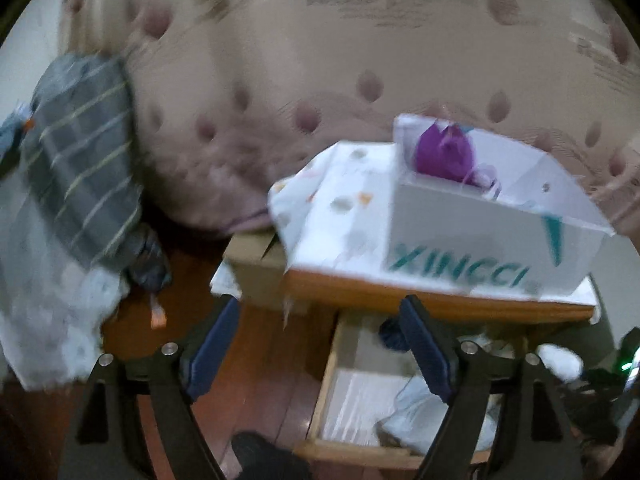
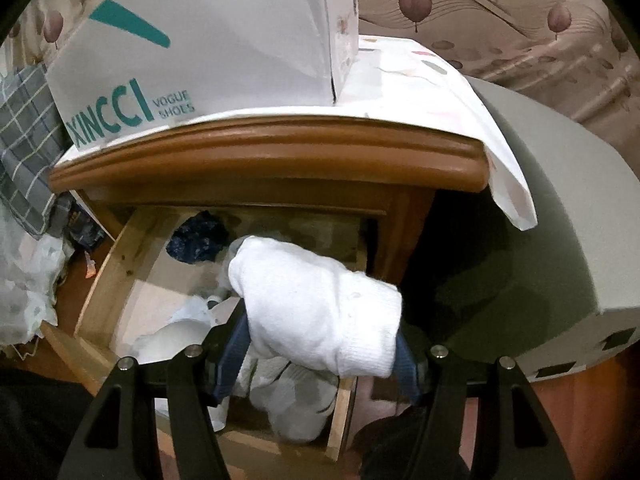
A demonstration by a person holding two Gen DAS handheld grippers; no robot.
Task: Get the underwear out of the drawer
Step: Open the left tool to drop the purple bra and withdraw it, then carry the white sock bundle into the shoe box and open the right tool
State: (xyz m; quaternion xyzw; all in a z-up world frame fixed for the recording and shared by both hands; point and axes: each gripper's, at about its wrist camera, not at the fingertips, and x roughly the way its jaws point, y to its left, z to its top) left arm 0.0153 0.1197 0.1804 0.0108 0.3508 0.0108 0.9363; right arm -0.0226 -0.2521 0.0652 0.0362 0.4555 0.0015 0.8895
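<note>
- Bedroom; reddish wood floor [image 1: 260,360], bed w/ leaf-print cover [image 1: 320,60] behind, wooden nightstand [image 2: 280,152] w/ its drawer [image 2: 104,276] pulled open.
- R gripper [image 2: 320,344]: jaws clamped on a white folded underwear piece [image 2: 320,304], pads pressing both sides. It's held just above the drawer's right front corner. Long axis runs diagonal in R wrist view, from the ribbed hem at lower right, near the cam, to the rounded end at upper left, pointing toward the drawer's back.
- L gripper [image 1: 316,352]: jaws wide apart, nothing between them, over the floor and the drawer's left edge. View blurred.
- In the drawer: pale clothes [image 2: 296,400] at front, dark blue patterned cloth [image 2: 196,240] at back.
- On the nightstand top: white shoebox [image 2: 208,48], teal print "XINCCI VOGUE SHOES"; purple item [image 1: 442,152] in the box.
- Far left: grey striped fabric [image 1: 84,160].
</note>
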